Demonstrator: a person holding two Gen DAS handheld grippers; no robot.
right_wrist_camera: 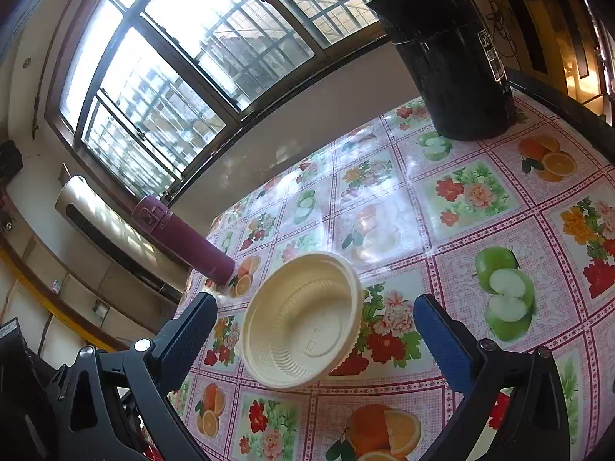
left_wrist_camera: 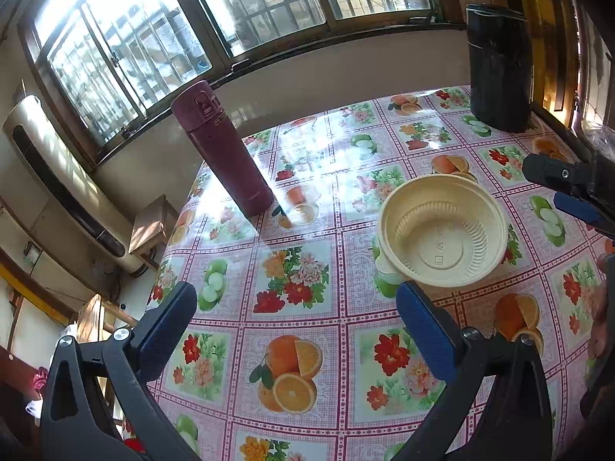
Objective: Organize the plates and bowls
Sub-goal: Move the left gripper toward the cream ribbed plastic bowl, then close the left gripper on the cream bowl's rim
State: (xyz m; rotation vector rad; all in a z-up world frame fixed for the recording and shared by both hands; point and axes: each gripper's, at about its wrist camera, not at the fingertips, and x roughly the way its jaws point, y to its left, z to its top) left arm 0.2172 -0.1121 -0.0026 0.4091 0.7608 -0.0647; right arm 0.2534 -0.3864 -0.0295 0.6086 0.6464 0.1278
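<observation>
A cream plastic bowl (left_wrist_camera: 442, 230) stands upright on the fruit-and-flower tablecloth (left_wrist_camera: 300, 269). It looks like a nested stack, and I cannot tell how many bowls. My left gripper (left_wrist_camera: 298, 311) is open and empty, with the bowl just beyond its right finger. The right gripper (left_wrist_camera: 553, 188) also shows at the right edge of this view. In the right wrist view, my right gripper (right_wrist_camera: 315, 322) is open and empty. The bowl (right_wrist_camera: 303, 322) lies just ahead, between its fingers, apart from them.
A maroon thermos (left_wrist_camera: 223, 150) stands at the table's far left edge, also in the right wrist view (right_wrist_camera: 180, 238). A black kettle (left_wrist_camera: 499, 65) stands at the far right corner, also in the right wrist view (right_wrist_camera: 449, 50). A window wall lies behind the table.
</observation>
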